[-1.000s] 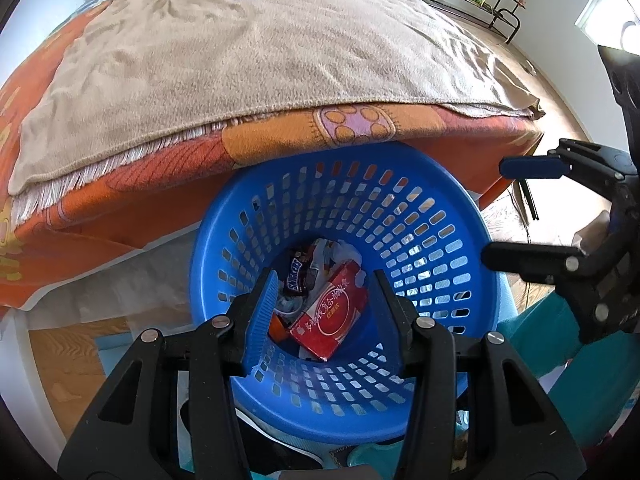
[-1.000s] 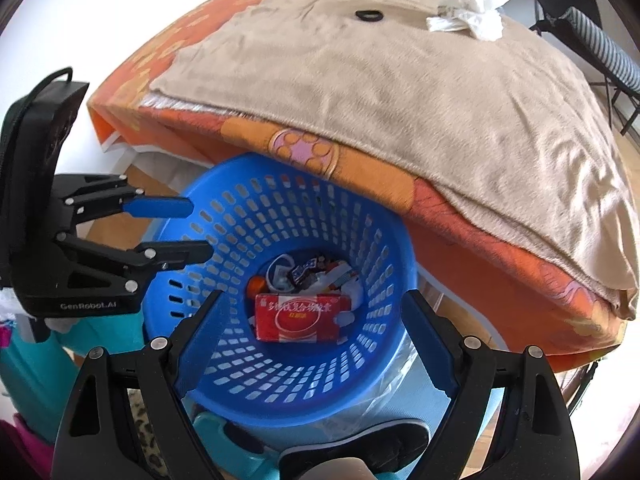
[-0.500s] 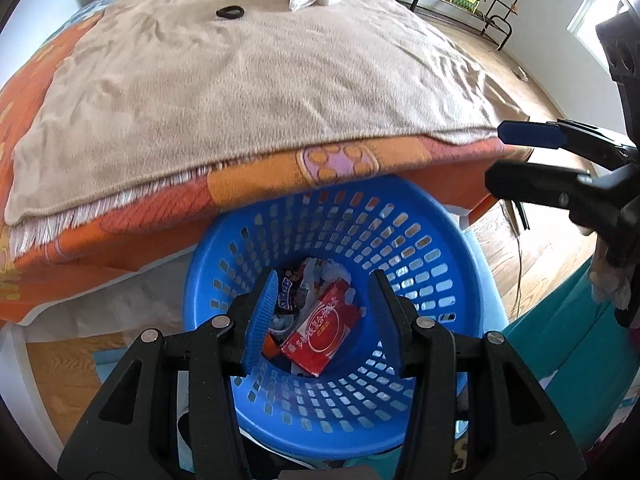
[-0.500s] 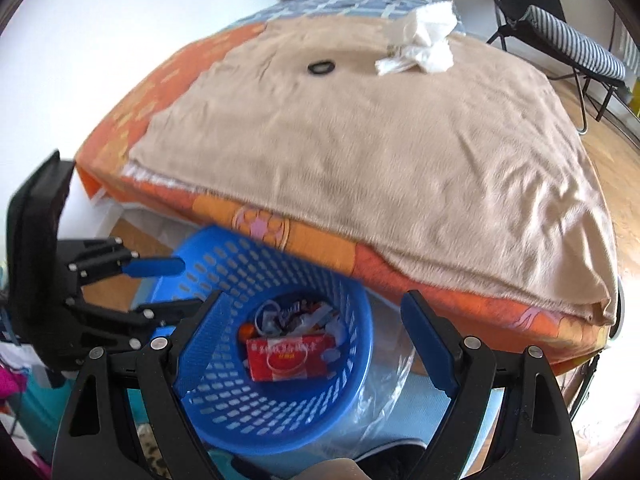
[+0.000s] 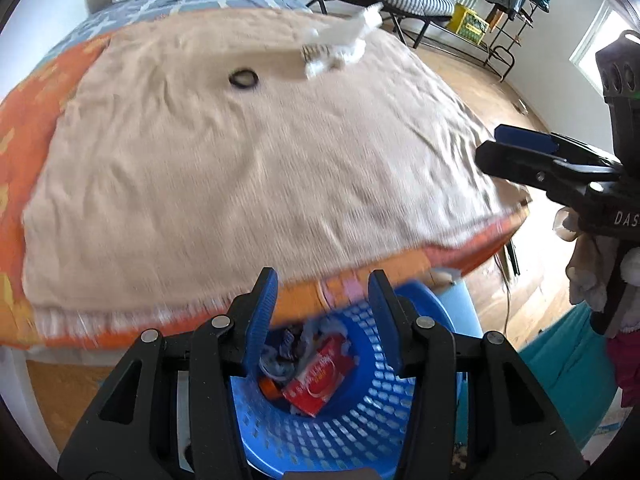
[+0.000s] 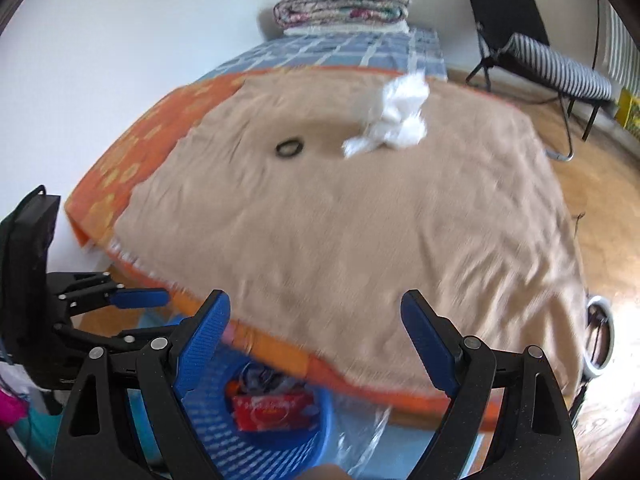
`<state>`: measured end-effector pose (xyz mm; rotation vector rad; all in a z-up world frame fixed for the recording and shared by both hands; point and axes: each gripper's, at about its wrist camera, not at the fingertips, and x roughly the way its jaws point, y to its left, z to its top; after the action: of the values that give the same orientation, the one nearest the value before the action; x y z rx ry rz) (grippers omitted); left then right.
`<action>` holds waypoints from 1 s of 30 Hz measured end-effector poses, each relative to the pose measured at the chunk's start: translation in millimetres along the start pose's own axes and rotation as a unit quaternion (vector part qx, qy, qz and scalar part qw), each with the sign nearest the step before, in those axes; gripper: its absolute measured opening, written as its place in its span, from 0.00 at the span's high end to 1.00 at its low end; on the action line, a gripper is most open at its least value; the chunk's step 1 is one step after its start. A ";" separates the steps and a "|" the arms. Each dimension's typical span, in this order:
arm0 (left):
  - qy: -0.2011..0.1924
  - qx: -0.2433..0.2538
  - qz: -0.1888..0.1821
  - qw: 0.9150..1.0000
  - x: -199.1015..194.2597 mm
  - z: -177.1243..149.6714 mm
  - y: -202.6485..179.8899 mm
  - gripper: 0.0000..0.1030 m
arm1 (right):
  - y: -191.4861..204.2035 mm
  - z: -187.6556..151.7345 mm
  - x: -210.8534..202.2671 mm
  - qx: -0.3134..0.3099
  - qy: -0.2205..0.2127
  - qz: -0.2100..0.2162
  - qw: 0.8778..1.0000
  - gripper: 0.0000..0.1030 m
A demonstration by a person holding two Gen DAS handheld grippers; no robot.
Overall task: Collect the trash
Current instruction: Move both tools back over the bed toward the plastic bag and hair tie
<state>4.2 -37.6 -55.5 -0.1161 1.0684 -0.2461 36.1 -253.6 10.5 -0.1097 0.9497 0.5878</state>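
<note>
The left gripper (image 5: 322, 316) hangs over the blue basket (image 5: 360, 432), released and empty, above a red packet (image 5: 318, 380) and other wrappers. Farther along the beige blanket (image 6: 360, 232) lie a black hair tie (image 6: 289, 147) and, right of it, crumpled white tissue (image 6: 394, 118), the likely next pickup. The right gripper (image 6: 316, 320) is spread wide, holding nothing. It should probably approach the wad from above, straddle it, then pinch without snagging blanket.
</note>
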 end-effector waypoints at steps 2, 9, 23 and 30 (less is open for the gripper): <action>-0.008 0.001 0.005 1.000 0.0 15.0 4.8 0.53 | -7.9 16.1 1.8 0.013 -0.010 0.005 1.000 0.15; -0.026 -0.009 0.016 0.999 12.2 65.2 27.5 0.53 | -33.4 59.6 9.0 0.077 -0.039 0.021 0.996 0.15; -0.035 -0.049 0.017 0.998 58.8 143.8 63.3 0.53 | -65.3 128.5 64.4 0.137 -0.044 -0.010 0.990 0.15; -0.030 -0.085 0.020 0.996 82.6 165.8 85.3 0.55 | -81.7 140.7 90.1 0.179 -0.031 -0.007 0.983 0.15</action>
<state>199.8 19.7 -64.7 -0.2538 1.0299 -0.1146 221.3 -236.1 8.7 0.2215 0.9781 0.3973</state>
